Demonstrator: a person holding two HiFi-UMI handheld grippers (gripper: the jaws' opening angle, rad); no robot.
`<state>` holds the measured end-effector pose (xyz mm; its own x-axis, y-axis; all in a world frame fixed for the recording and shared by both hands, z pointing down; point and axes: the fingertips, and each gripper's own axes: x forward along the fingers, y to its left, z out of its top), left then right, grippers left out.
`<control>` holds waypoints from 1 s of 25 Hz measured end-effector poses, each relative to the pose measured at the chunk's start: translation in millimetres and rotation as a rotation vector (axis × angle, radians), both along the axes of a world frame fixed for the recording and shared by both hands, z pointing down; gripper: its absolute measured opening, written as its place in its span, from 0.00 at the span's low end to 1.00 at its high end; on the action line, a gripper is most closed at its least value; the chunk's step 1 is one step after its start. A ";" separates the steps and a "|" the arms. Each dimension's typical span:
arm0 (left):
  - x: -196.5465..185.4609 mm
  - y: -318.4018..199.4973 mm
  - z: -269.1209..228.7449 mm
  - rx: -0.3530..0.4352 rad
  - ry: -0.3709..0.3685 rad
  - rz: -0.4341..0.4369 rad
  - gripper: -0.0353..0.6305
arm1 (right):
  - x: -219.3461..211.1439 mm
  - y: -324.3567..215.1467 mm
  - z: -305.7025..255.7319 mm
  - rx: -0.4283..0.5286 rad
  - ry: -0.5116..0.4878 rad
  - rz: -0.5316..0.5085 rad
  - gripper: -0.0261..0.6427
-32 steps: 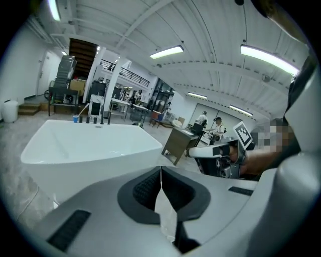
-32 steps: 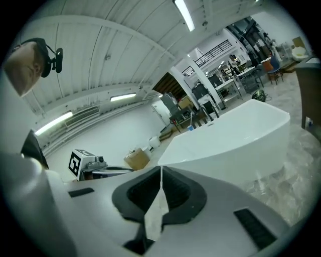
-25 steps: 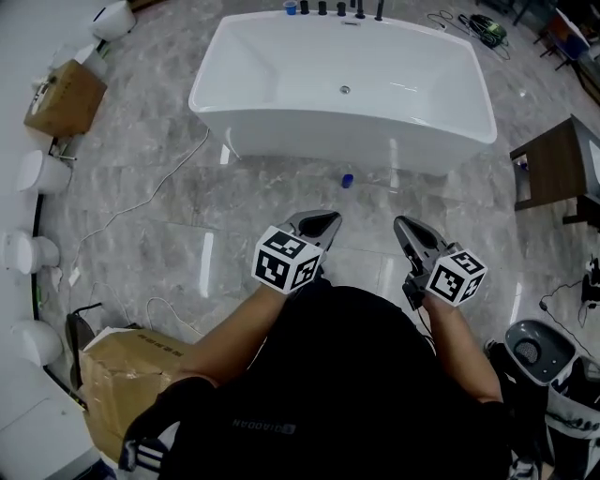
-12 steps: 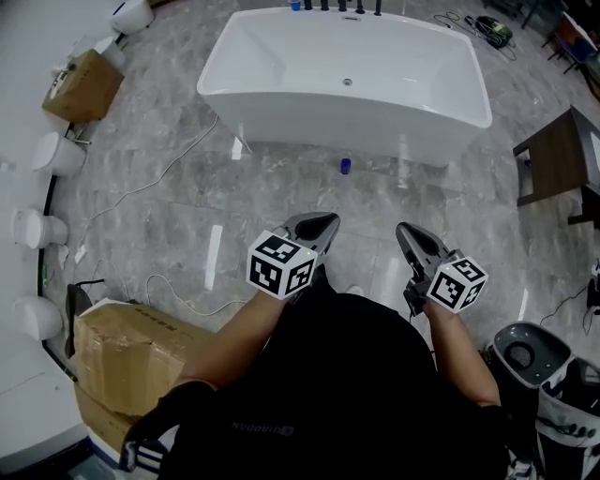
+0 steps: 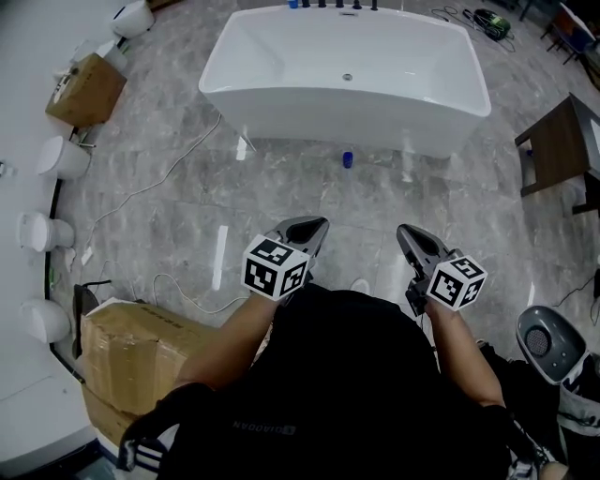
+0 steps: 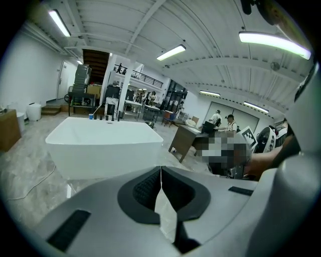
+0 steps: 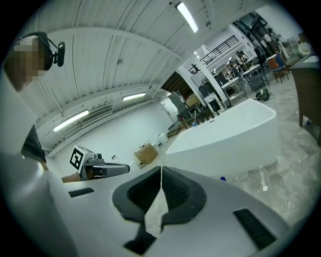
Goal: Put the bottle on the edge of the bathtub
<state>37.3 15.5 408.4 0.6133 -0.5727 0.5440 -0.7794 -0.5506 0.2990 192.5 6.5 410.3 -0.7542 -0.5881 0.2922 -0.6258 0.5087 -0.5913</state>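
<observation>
A small blue bottle (image 5: 348, 159) stands on the marble floor just in front of the white bathtub (image 5: 281, 89); in the right gripper view the bottle (image 7: 223, 178) shows as a blue speck below the tub (image 7: 225, 135). My left gripper (image 5: 314, 225) and right gripper (image 5: 405, 232) hang side by side in front of my body, well short of the bottle. Both are shut with nothing between the pads, as the left gripper (image 6: 160, 168) and right gripper (image 7: 161, 169) show in their own views. The tub (image 6: 103, 145) lies ahead of the left gripper.
Dark tap fittings and a blue item (image 5: 292, 4) line the tub's far rim. Cardboard boxes (image 5: 141, 352) (image 5: 86, 89) and white fixtures (image 5: 42, 230) stand at the left, with a cable (image 5: 159, 183) on the floor. At the right are a wooden table (image 5: 558, 141) and a grey bin (image 5: 544, 342).
The tub and bottle have slid slightly up in the head view. The left gripper has drifted a little down and left. Both grippers stay shut and empty.
</observation>
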 end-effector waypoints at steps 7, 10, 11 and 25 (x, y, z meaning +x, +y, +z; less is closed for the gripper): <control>-24.8 -13.5 -10.4 0.014 0.027 0.015 0.08 | -35.1 -6.9 -2.2 -0.003 -0.011 0.027 0.10; -37.0 -17.1 -10.8 0.017 0.024 0.029 0.08 | -51.7 -11.1 -6.8 -0.016 -0.047 0.039 0.10; -39.1 -18.8 -10.2 0.017 0.021 0.037 0.08 | -54.6 -13.1 -9.3 -0.013 -0.055 0.046 0.10; -53.7 -35.5 -11.2 0.016 0.038 0.096 0.08 | -74.4 -20.6 -12.9 -0.013 -0.023 0.078 0.10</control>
<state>-16.4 -20.0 397.2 0.6853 -0.5193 0.5106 -0.7115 -0.6269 0.3174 118.1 -14.1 397.4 -0.7128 -0.6413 0.2838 -0.6495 0.4511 -0.6121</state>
